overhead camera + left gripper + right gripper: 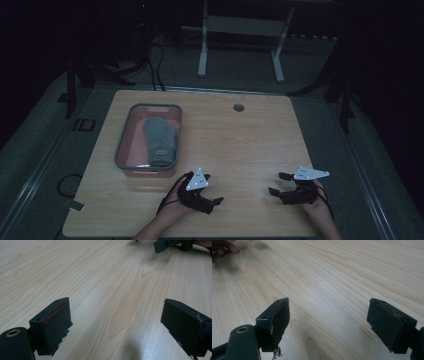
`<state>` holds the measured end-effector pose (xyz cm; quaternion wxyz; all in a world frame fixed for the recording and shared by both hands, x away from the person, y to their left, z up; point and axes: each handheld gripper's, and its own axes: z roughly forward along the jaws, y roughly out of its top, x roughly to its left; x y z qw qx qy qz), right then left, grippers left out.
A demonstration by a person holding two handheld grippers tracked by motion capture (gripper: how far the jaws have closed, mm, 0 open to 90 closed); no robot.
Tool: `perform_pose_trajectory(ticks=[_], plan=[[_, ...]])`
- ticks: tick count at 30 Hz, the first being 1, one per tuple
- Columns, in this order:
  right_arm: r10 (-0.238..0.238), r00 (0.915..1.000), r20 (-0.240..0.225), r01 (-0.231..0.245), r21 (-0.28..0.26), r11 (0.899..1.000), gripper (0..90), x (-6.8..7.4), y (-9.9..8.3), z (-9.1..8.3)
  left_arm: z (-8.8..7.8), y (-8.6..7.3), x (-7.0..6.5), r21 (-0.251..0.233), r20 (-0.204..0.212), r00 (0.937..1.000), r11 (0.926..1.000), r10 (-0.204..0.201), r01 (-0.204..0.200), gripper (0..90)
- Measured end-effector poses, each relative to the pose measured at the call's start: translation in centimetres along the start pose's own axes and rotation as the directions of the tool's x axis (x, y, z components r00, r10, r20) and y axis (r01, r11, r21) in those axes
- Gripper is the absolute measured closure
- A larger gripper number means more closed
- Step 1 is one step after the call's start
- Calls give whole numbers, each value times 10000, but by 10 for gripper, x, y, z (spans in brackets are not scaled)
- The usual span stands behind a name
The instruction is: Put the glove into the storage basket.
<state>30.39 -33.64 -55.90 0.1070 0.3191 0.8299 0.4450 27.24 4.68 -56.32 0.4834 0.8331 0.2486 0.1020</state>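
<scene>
1. Left gripper (212, 196): a black two-jaw tool with a grey three-cornered plate, resting low at the near edge of the table. Its own view shows the jaws spread wide with nothing but bare wood between them.
2. Right gripper (278, 184): same build, near the right front of the table, jaws likewise wide apart and empty. The two grippers face each other, well apart.
3. Item nearest the work: a grey knitted mitten (160, 141) lying flat inside a shallow pink plastic bin with a grey rim (123, 139), just beyond the left gripper.
4. Handling judgement: the mitten looks soft, light and limp; it should fold and drape when lifted, not slip or break. The cuff end, nearest the person, appears the best place to pinch, through both layers.
5. Surface: a light wooden tabletop (240, 150), smooth-grained, with a round cable hole (238, 107) at the far edge.
6. Room: dim; grey carpeted floor, white desk legs (202, 55) behind, dark cables (155, 65) trailing at the far left.
</scene>
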Motion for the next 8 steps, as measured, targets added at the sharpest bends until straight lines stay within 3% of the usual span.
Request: perform_pose_trajectory(ticks=[8], plan=[[105, 9999, 27, -105, -36, 9999, 182, -2, 0, 0, 0, -1, 0, -32, 45, 10000, 10000, -10, 10, 98]])
